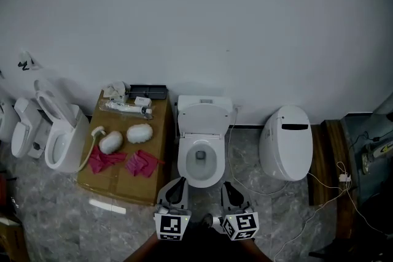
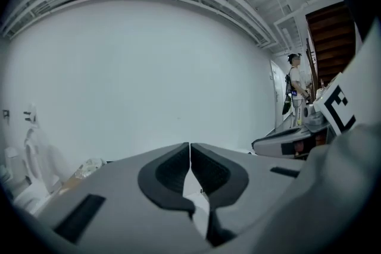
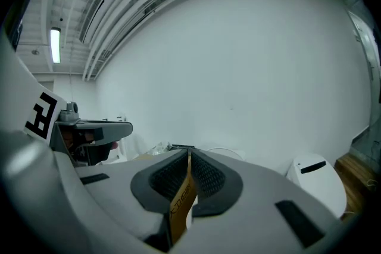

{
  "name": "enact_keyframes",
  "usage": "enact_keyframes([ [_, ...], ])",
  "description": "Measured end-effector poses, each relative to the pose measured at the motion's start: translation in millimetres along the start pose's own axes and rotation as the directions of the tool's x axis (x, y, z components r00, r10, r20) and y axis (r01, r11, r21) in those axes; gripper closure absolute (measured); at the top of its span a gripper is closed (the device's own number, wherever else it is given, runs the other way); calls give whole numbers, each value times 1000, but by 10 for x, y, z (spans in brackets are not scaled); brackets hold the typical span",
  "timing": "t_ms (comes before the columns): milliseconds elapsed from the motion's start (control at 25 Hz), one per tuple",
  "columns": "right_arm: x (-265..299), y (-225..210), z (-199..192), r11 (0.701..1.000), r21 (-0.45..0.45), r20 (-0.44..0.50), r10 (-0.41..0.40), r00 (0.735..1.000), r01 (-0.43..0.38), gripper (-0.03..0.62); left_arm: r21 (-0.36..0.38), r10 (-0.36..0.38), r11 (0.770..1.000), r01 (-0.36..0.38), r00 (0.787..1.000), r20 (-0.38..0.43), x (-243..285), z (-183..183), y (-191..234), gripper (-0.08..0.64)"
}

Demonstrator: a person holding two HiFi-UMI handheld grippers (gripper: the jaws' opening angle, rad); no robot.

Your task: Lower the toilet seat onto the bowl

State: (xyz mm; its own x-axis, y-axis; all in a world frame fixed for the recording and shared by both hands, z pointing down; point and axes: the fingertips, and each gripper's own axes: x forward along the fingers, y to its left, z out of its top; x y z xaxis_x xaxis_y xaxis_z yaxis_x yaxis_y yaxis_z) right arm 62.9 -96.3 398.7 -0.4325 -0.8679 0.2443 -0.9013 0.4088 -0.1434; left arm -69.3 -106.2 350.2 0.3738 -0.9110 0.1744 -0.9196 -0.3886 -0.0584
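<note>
Left tool (image 1: pixel 178 182) pressed together, nothing in it; right tool (image 1: pixel 228 186) pinching a brown printed strip (image 3: pixel 180 199). Both are near the toilet (image 1: pixel 201 162), touching nothing. Toilet seat (image 1: pixel 206 119) looks upright against the tank, so lowering seems wholly ahead. Strip shows only in right gripper view, bowl only in head view

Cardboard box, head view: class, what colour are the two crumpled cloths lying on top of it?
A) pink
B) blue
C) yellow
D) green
A: both crumpled cloths on the cardboard box are bright pink, lying just in front of two white rounded items.
</note>
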Motion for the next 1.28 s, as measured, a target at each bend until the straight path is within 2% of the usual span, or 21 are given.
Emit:
enact_keyframes([
  [200, -77, -15, -42, 1000, 10, -5, 3, 1000, -3, 554, -9, 26, 1000, -26, 1000, -2, -70, -114, 2, 546],
  [480, -51, -7, 25, 1000, -13, 7, 2, 1000, -2, 557, -24, 23, 999, -22, 1000, 17, -63, -66, -24, 546],
  [640, -39, -5, 47, 1000, -6, 15, -4, 1000, 4, 558, -48, 30, 998, -30, 1000, -3, -66, -54, -30, 546],
  [800, -46, 10, 46, 1000, -3, 19, -3, 1000, 3, 558, -21, 28, 999, -27, 999, 41, -70, 3, -15, 546],
  [1080, -22, -9, 38, 1000, -4, 22, -2, 1000, 2, 558, -38, 30, 999, -30, 1000, -3, -80, -48, -30, 546],
  [1280, 9, -20, 87, 1000, -3, 27, -2, 1000, 2, 558, -19, 23, 1000, -23, 999, 33, -37, 7, -31, 546],
])
